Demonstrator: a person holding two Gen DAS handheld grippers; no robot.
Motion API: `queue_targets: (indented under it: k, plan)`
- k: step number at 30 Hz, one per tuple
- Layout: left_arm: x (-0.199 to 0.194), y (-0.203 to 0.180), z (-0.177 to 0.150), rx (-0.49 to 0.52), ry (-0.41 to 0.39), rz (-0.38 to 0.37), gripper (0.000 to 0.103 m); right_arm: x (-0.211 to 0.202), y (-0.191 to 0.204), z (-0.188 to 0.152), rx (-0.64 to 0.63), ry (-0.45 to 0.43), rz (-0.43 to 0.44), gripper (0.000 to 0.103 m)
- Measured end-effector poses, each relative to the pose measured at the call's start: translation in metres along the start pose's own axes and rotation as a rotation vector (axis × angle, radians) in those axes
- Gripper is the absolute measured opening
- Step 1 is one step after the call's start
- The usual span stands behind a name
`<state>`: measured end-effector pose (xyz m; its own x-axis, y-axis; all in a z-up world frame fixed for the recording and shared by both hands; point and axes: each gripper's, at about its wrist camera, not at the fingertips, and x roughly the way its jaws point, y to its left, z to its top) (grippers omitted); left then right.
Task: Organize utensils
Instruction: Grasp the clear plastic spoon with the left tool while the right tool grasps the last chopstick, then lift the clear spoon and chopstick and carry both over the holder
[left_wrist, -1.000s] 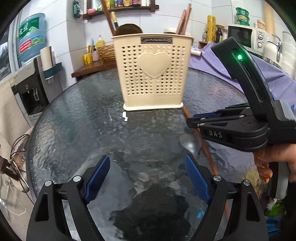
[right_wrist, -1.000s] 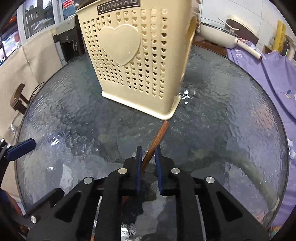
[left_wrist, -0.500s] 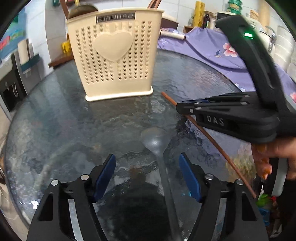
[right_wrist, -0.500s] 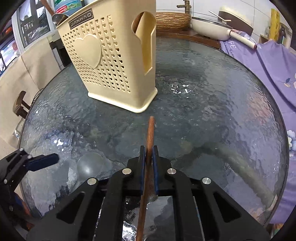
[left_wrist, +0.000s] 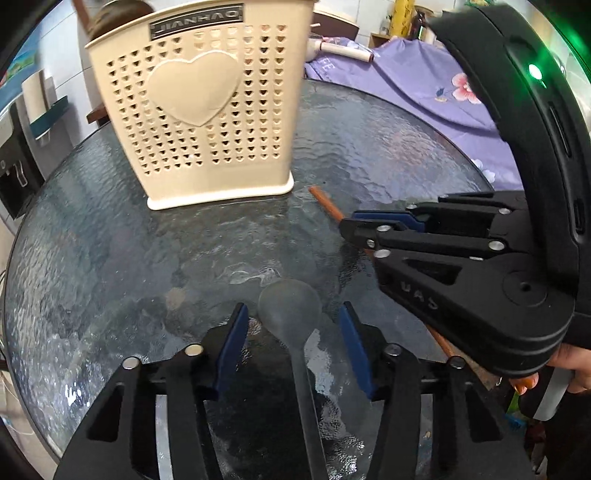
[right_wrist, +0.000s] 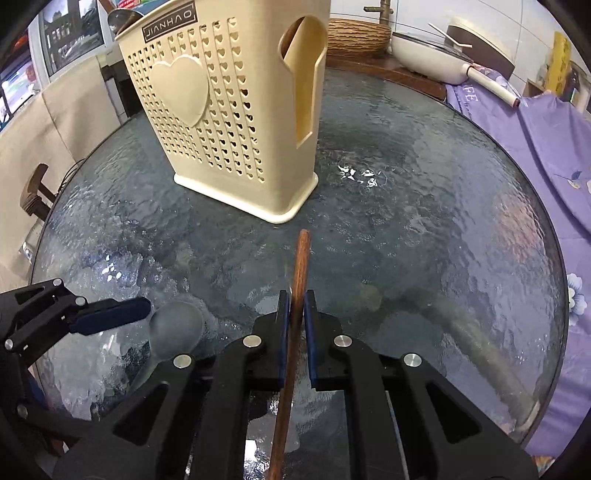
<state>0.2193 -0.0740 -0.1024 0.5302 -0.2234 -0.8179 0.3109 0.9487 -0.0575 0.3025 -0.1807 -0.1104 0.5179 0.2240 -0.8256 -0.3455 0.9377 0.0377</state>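
Note:
A cream perforated utensil holder (left_wrist: 207, 110) (right_wrist: 221, 129) with a heart on its front stands upright on the glass table. A grey spoon (left_wrist: 290, 310) (right_wrist: 177, 325) lies on the glass, its handle running back between the blue pads of my left gripper (left_wrist: 291, 317). The jaws are closing with a gap still showing on each side of the spoon. My right gripper (right_wrist: 294, 299) (left_wrist: 354, 221) is shut on a brown wooden chopstick (right_wrist: 301, 258) (left_wrist: 325, 203), whose tip points toward the holder's near corner.
The round textured glass table (left_wrist: 110, 240) ends close behind both grippers. A purple flowered cloth (left_wrist: 424, 92) covers the surface to the right. A white pan (right_wrist: 424, 55) and a woven basket (right_wrist: 358, 35) sit on the counter beyond.
My left gripper slid over to the spoon and its jaws narrowed around it. The right gripper shut on the chopstick, which now lies straight along its fingers instead of slanting.

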Motion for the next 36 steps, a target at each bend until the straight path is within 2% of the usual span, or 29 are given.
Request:
queue_targets:
  k: [4, 9, 14, 19, 25, 30, 31, 32, 36]
  plan:
    - [0.004, -0.002, 0.007, -0.007, 0.020, -0.012, 0.036, 0.003, 0.001, 0.004, -0.010, 0.011, 0.002, 0.008]
    - [0.007, -0.001, 0.017, -0.015, 0.045, -0.027, 0.035, 0.003, 0.005, 0.005, -0.027, 0.018, -0.008, 0.008]
    - [0.008, 0.011, 0.023, -0.043, 0.027, -0.034, 0.035, 0.004, -0.005, 0.006, 0.030, 0.003, 0.051, 0.008]
    - [-0.015, 0.017, 0.031, -0.049, -0.076, -0.022, 0.035, -0.016, -0.012, 0.008, 0.064, -0.080, 0.077, 0.008]
    - [-0.061, 0.024, 0.036, -0.062, -0.250, -0.022, 0.035, -0.065, -0.025, 0.013, 0.122, -0.223, 0.156, 0.008]
    - [-0.095, 0.021, 0.035, -0.052, -0.358, -0.009, 0.034, -0.108, -0.036, 0.015, 0.150, -0.320, 0.227, 0.008]
    - [-0.099, 0.017, 0.034, -0.049, -0.370, -0.009, 0.019, -0.115, -0.037, 0.014, 0.150, -0.336, 0.238, 0.008]
    - [-0.101, 0.017, 0.033, -0.042, -0.379, -0.011, 0.010, -0.124, -0.037, 0.013, 0.149, -0.354, 0.249, 0.008]
    - [-0.102, 0.012, 0.033, -0.006, -0.393, -0.006, 0.007, -0.146, -0.032, 0.013, 0.105, -0.401, 0.263, 0.008]
